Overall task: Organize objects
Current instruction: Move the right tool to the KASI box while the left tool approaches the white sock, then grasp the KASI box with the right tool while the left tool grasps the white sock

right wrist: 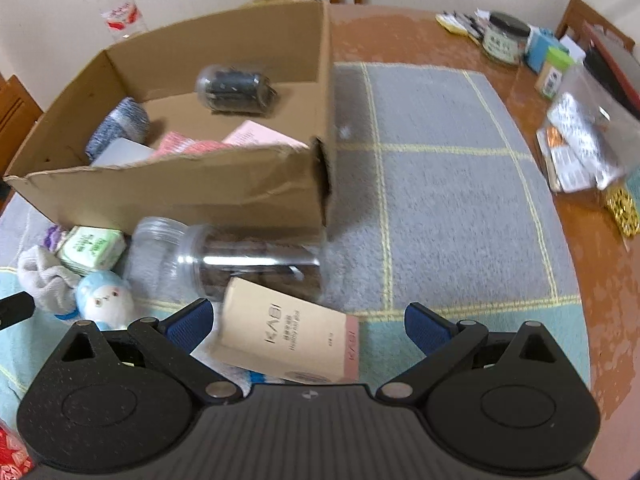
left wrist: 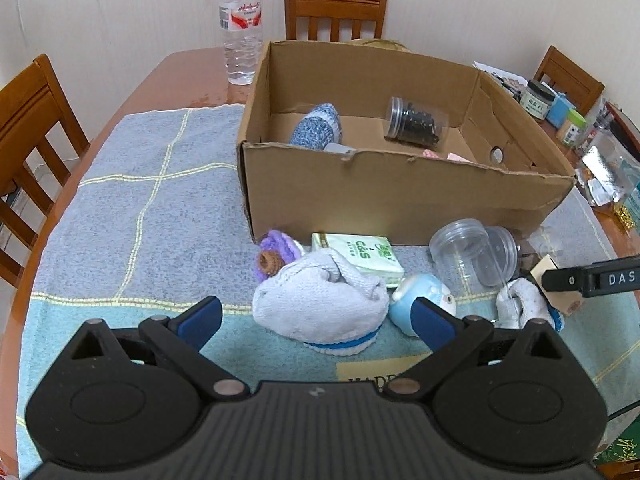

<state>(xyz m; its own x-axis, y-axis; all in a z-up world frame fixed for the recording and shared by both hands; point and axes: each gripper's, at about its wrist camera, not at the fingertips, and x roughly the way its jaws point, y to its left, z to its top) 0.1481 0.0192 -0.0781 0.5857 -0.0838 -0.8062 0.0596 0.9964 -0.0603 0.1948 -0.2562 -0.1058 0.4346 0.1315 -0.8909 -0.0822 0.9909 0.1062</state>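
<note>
A cardboard box [left wrist: 400, 196] [right wrist: 180, 196] stands on a blue towel [left wrist: 132, 208] and holds a jar of dark bits [left wrist: 416, 122], a blue knit item [left wrist: 318, 124] and pink packets [right wrist: 188, 146]. In front of it lie a grey sock bundle [left wrist: 320, 304], a green tissue pack [left wrist: 360, 254], a blue plush toy [right wrist: 106, 296], clear jars [left wrist: 472, 256] and a beige KABI carton [right wrist: 288, 334]. My left gripper [left wrist: 316, 320] is open around the sock bundle. My right gripper [right wrist: 308, 322] is open with the carton between its fingers.
A water bottle [left wrist: 242, 24] stands behind the box. Jars, packets and foil bags [right wrist: 580, 136] crowd the table's right side. Wooden chairs [left wrist: 336, 8] surround the table. A purple knit piece [left wrist: 276, 250] lies by the box.
</note>
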